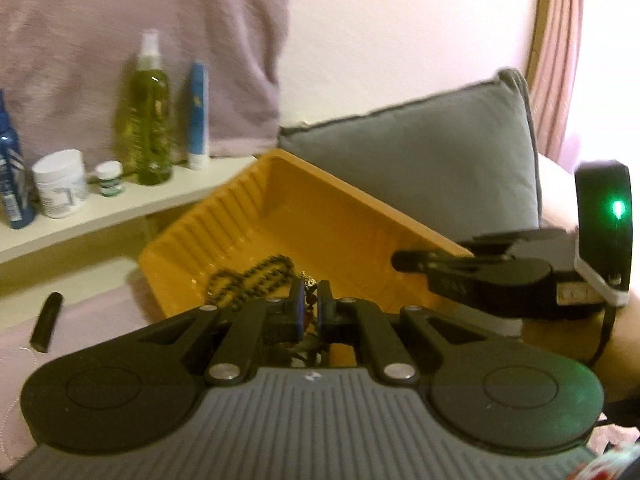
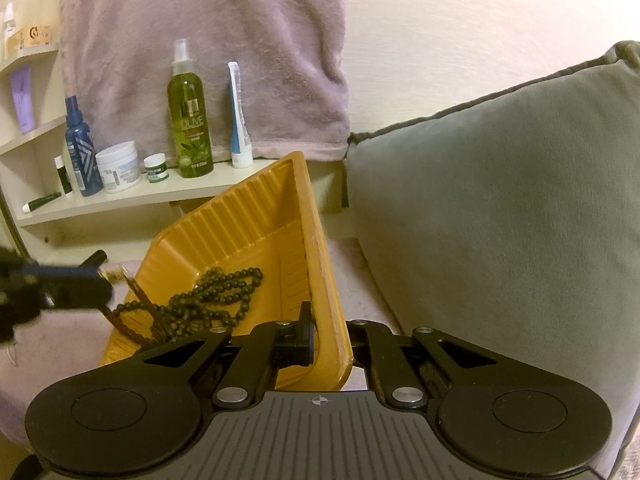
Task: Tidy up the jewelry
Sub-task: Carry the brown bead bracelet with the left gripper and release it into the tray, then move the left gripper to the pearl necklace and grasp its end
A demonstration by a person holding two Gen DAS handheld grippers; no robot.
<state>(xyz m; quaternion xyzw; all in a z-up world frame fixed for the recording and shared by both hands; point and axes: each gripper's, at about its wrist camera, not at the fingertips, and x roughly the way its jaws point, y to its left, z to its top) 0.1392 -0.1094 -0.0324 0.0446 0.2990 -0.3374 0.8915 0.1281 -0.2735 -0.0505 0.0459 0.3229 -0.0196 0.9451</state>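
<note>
An orange ribbed tray (image 1: 320,216) (image 2: 256,232) rests tilted on the pink bed cover. A dark bead necklace (image 1: 248,276) (image 2: 216,300) lies in its bottom. My left gripper (image 1: 310,304) is shut on a thin gold and brown chain (image 1: 310,280) and holds it over the tray's near edge; in the right wrist view it is a blur at the left (image 2: 100,276) with the chain (image 2: 132,296) hanging from it. My right gripper (image 2: 328,340) is shut on the tray's right rim (image 2: 326,280), one finger inside, one outside. It shows in the left wrist view (image 1: 404,260).
A grey cushion (image 1: 420,160) (image 2: 500,200) stands right behind the tray. A shelf (image 2: 132,196) at the back left holds a green olive spray bottle (image 2: 188,120), tubes and jars. A small black cylinder (image 1: 46,322) lies on the bed to the left.
</note>
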